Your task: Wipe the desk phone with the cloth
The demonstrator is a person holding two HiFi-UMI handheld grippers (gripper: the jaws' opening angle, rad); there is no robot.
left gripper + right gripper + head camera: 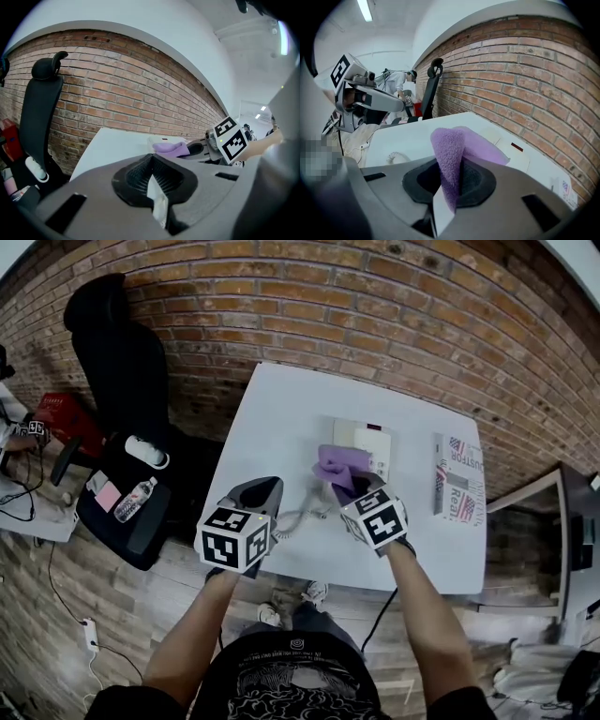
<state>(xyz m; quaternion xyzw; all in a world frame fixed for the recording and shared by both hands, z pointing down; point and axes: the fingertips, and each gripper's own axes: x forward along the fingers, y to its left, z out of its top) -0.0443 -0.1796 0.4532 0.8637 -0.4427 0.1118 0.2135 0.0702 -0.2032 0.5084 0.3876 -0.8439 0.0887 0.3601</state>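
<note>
On my far left, off the table [272,427], stands the black office chair [117,362] against the brick wall [394,306]. My left gripper [263,489] hangs over the table's near edge, towards its left side, with its jaws pressed together and nothing between them in the left gripper view [154,187]. Just to its right the phone's coiled cord [298,518] lies on the table. Next comes my right gripper [347,487], clenched on the purple cloth [339,463]; in the right gripper view a fold of cloth [450,150] stands pinched in the jaws [447,187] and the rest drapes forward onto the desk phone [370,440], which sits right of the table's middle, nearer the far edge. A printed box [457,479] lies along the right edge.
</note>
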